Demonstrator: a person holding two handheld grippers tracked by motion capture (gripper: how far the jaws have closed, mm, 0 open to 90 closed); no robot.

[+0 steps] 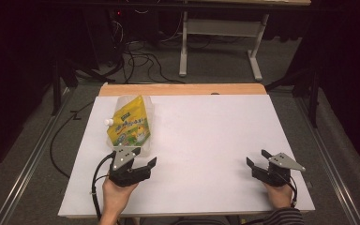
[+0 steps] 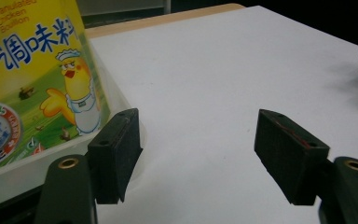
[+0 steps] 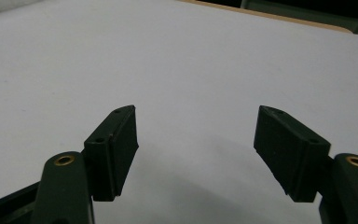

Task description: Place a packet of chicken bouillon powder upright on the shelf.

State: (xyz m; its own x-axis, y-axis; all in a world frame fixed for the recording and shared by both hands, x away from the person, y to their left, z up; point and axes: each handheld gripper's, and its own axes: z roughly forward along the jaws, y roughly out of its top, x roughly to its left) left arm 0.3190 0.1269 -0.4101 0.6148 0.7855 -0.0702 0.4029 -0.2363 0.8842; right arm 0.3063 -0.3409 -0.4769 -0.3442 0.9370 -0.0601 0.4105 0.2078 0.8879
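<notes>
Both claws, left claw (image 2: 198, 154) and right claw (image 3: 196, 151), wide open, empty; beside left, yellow pouch (image 2: 32, 79) labelled "Granulated Chicken Bouillon".

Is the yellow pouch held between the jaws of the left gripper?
No. In the left gripper view the left gripper stands open over bare table, and the yellow pouch sits outside its jaws, beside one of them.
</notes>
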